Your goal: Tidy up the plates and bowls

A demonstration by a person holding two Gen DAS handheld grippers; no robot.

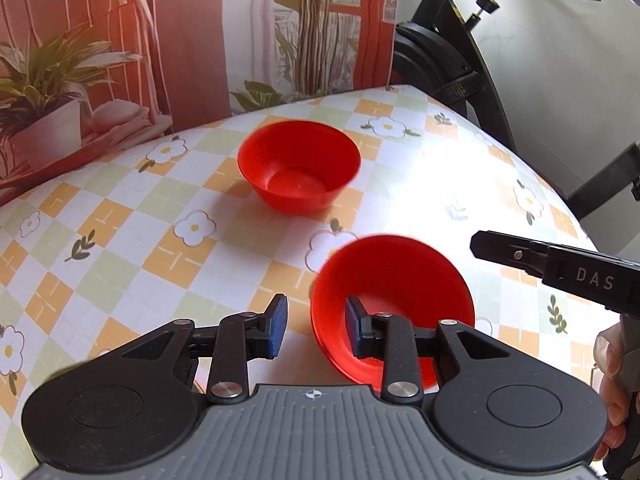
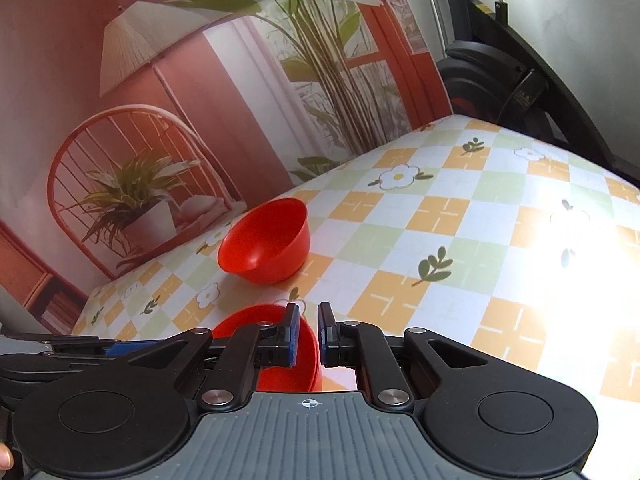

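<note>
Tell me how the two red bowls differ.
The far bowl sits upright, flat on the tablecloth; the near bowl is tilted onto its side. The far bowl stands clear of both grippers; the near bowl's rim lies between the left gripper's open fingers. Both look the same red and empty.

A home room. A table in a floral checked cloth fronts a printed backdrop (potted plants, chair). An exercise bike stands behind.

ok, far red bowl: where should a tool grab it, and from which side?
Pinch the rim of the far bowl on its near edge, one finger inside and one outside, coming from above. It sits upright and open, with walls too wide to span. The left tool is open.
</note>
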